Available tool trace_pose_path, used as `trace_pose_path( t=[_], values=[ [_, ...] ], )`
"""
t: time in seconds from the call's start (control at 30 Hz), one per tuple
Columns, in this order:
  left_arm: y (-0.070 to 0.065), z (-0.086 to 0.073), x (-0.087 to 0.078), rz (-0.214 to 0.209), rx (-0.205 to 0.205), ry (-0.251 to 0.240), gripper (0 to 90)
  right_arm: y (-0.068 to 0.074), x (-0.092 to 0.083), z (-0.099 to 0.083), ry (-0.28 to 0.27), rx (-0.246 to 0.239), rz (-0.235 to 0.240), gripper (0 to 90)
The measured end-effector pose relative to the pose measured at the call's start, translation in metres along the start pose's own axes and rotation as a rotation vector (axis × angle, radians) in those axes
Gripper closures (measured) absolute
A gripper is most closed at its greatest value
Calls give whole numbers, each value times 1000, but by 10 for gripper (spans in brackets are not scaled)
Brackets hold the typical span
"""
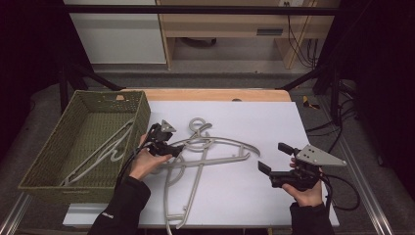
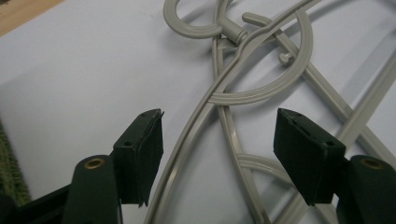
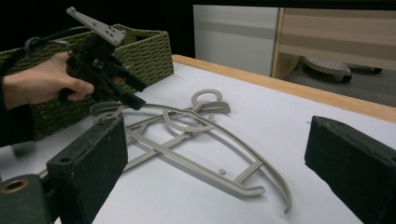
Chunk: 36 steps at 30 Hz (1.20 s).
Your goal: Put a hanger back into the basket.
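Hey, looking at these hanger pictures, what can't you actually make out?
- High view: how many hangers are tangled on the table; they overlap.
- High view: left tongs tips, hidden by the hand and gripper body.
- Left gripper view: hanger bars cut off by the bottom edge.
- Right gripper view: basket contents, hidden by its wall.

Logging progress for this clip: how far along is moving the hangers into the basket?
Done: one hanger lies in the basket. In hand: the left tongs, open, straddle a hanger arm in the tangled pile on the table. Left: that pile. The right tongs wait open.
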<state>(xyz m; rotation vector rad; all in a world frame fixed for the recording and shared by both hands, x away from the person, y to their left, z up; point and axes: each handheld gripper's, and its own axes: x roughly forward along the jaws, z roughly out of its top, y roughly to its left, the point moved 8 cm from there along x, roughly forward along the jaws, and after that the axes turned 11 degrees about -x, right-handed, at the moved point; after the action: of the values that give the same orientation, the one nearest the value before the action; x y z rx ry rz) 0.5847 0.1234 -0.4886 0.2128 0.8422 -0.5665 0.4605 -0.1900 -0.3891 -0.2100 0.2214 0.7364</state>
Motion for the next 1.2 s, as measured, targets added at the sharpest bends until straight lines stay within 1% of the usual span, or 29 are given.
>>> trace_pose_path(
  t=[0.03, 0.07, 0.13, 0.2, 0.27, 0.3, 0.37, 0.4, 0.43, 0.53, 0.67, 0.73, 0.8, 0.83, 0.93, 0.97, 1.17, 1.2],
  values=[
    [-2, 0, 5, -9, 3, 8, 326, 0, 0, 0, -3, 1, 1, 61],
    [-3, 0, 9, -9, 4, 0, 324, 0, 0, 0, -3, 1, 1, 61],
    [-1, -1, 17, 5, -4, 1, 342, 0, -1, 0, -2, 0, 3, 61],
    [3, -4, 21, 6, -14, 15, 362, 0, -2, 1, -5, 5, 3, 61],
    [11, -5, 23, 39, -11, 13, 382, -1, -2, 1, -10, 5, 4, 61],
    [14, -6, 23, 55, -16, 13, 391, -1, -2, 1, -8, 7, 5, 61],
    [20, -6, 23, 68, -29, 3, 413, -1, -1, 0, -3, 1, 3, 61],
    [21, -6, 24, 74, -30, 11, 421, 0, 0, 0, -2, 3, 4, 61],
    [23, -6, 25, 79, -31, 10, 431, 0, 0, -1, 1, 3, 4, 61],
    [23, -8, 28, 70, -35, 16, 474, 1, 1, -1, 3, 0, 6, 61],
    [24, -13, 32, 75, -22, 55, 528, 0, 0, -1, 0, 0, 6, 61],
    [25, -15, 34, 75, -28, 73, 568, 0, 0, 0, -2, 1, 6, 61],
    [25, -16, 35, 61, -41, 75, 597, 1, 0, 0, 0, 5, 6, 61],
    [25, -16, 34, 59, -41, 76, 620, 1, 1, -1, 2, 4, 5, 61],
    [26, -16, 33, 81, -29, 85, 666, 1, 1, -1, 0, 4, 5, 61],
    [26, -16, 33, 80, -30, 89, 670, 1, 1, -1, 2, 3, 5, 61],
    [24, -18, 30, 104, 10, 111, 692, 1, 1, 0, 1, 3, 5, 62],
    [23, -18, 30, 105, 11, 115, 695, 1, 1, 0, 0, 3, 6, 62]
  ],
)
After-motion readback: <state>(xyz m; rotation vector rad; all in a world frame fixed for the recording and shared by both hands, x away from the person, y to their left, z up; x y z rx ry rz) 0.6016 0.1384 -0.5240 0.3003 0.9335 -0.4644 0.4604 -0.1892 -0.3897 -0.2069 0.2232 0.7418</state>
